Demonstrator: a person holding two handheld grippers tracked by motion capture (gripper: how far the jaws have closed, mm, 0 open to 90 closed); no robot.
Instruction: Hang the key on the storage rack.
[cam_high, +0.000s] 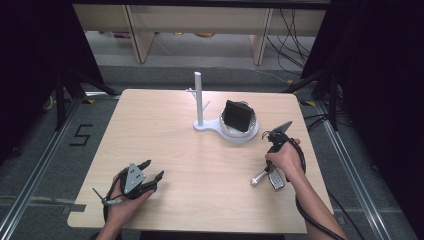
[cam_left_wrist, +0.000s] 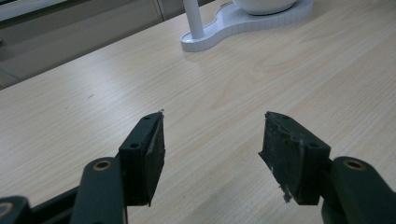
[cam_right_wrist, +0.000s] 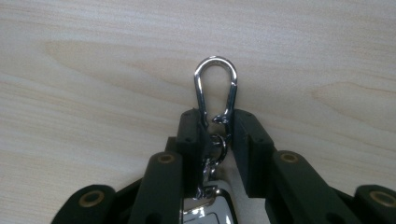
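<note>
A key fob (cam_high: 275, 181) with a chrome carabiner (cam_high: 258, 178) lies on the wooden table (cam_high: 200, 165) at the right front. My right gripper (cam_high: 268, 172) points down at it under the person's hand. In the right gripper view, my right gripper (cam_right_wrist: 217, 128) is shut on the lower end of the carabiner (cam_right_wrist: 215, 84), whose loop sticks out past the fingertips. The fob (cam_right_wrist: 205, 211) shows between the jaws near the bottom edge. My left gripper (cam_high: 152, 170) rests at the left front, open with nothing in it. Its jaws stand wide apart in the left gripper view (cam_left_wrist: 212, 140).
A white stand (cam_high: 245, 137) sits at the table's middle back, with an upright pegged post (cam_high: 198, 97) and a dish holding a black object (cam_high: 237, 116). The stand's base (cam_left_wrist: 233, 25) and post (cam_left_wrist: 192, 18) lie ahead of the left gripper. Cables trail from both grippers.
</note>
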